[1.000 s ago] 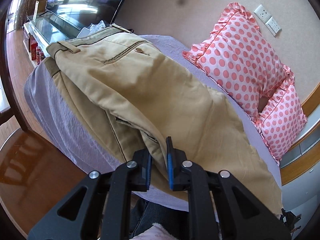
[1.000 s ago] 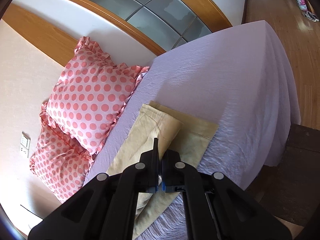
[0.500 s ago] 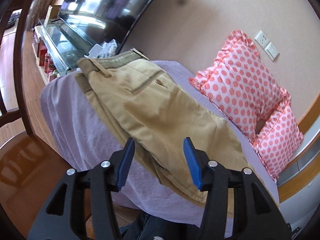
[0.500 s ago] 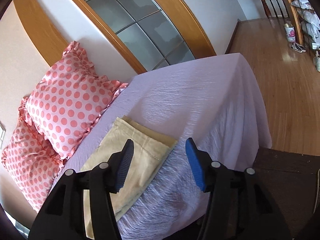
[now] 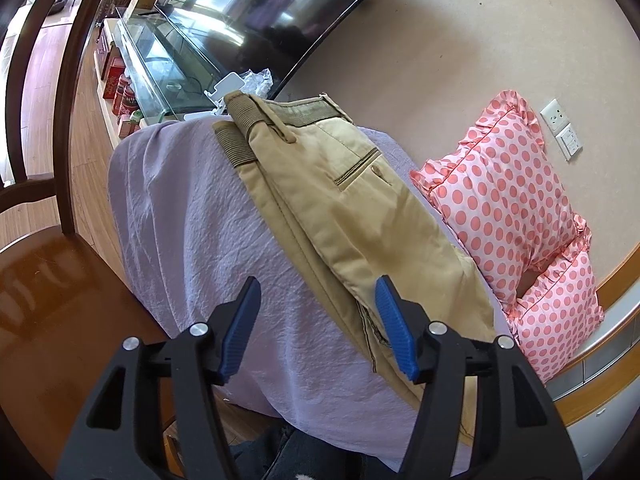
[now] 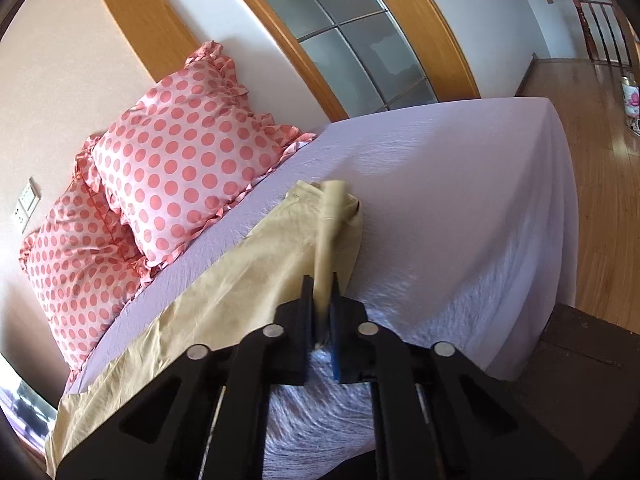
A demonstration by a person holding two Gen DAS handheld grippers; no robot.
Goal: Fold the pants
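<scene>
While our right gripper (image 6: pixel 322 312) pinches the hem end of the khaki pants (image 5: pixel 352 216), we want to lift that cuff cleanly and carry it toward the waistband (image 5: pixel 280 114), keeping both leg layers together so the fold lands square. The pants lie lengthwise on the lavender sheet (image 5: pixel 192 232), beside the polka-dot pillows (image 6: pixel 180 160). Our left gripper (image 5: pixel 318 324) hovers low over the seat area, jaws spread wide and empty, pointing along the near seam.

Polka-dot pillows (image 6: pixel 188 152) (two) on lilac sheet (image 6: pixel 460 184)
</scene>
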